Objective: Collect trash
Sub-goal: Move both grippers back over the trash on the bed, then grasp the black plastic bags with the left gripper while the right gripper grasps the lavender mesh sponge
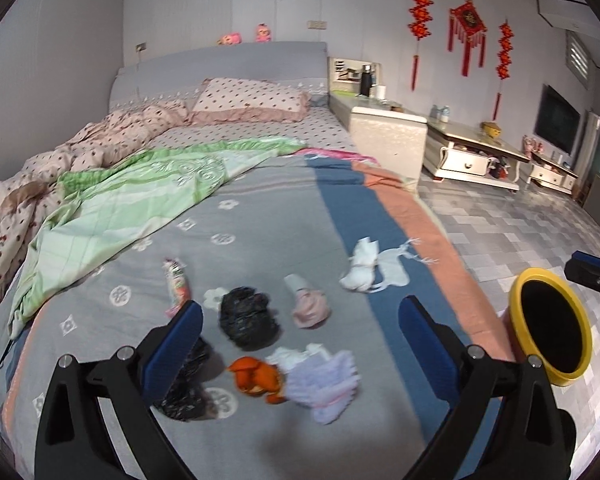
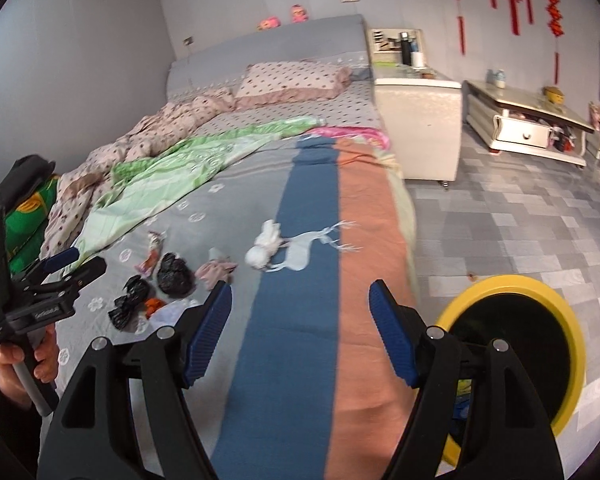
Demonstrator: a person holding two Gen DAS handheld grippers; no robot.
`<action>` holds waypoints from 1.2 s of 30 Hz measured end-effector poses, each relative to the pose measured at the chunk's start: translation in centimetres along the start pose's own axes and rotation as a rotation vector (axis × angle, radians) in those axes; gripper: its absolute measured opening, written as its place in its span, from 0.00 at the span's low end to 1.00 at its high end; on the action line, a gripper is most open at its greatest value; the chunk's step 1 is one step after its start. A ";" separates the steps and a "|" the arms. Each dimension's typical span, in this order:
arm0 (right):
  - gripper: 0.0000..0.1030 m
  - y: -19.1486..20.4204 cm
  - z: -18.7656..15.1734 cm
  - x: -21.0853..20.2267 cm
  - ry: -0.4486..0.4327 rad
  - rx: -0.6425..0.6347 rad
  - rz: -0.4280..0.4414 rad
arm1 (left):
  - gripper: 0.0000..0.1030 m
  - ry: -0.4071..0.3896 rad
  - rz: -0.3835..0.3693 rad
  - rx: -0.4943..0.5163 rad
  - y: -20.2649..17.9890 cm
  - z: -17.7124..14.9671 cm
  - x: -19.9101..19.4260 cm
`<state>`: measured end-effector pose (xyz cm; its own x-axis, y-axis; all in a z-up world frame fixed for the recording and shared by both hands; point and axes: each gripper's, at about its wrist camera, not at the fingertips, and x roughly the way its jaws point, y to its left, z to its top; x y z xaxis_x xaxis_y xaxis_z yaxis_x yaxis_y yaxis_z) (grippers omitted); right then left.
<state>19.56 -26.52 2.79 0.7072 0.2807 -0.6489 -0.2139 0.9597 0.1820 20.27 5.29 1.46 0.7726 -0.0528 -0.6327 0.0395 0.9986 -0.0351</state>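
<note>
I see left gripper (image 1: 300,332) wide apart, empty | right gripper (image 2: 300,320) apart, empty | trash (image 1: 252,318) on bed (image 1: 260,216) | bin (image 2: 512,356) right

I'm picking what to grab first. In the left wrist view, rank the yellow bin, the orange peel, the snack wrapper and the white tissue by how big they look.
1. Yellow bin, clearly largest.
2. Orange peel and white tissue look alike; the peel is nearer the camera, so no ranking.
3. Snack wrapper, slimmest, though it lies farther back.
</note>
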 end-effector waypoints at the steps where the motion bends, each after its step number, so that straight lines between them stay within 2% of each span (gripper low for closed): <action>1: 0.66 0.8 -0.1 0.6 0.010 -0.010 0.010 | 0.92 0.007 0.010 -0.009 0.7 -0.3 0.1; 17: 0.69 11.5 -4.5 11.4 0.193 -0.147 0.127 | 0.92 0.119 0.122 -0.117 10.2 -5.3 4.0; 27: 0.70 16.1 -6.6 16.5 0.274 -0.271 0.127 | 0.92 0.173 0.133 -0.170 13.0 -7.5 7.0; 36: 0.69 17.4 -7.2 20.1 0.319 -0.316 0.118 | 0.92 0.213 0.116 -0.194 13.9 -8.7 9.5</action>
<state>25.26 -4.22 -12.41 0.4339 0.3229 -0.8411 -0.5105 0.8574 0.0658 22.60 18.69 -11.75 0.6135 0.0419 -0.7886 -0.1786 0.9801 -0.0869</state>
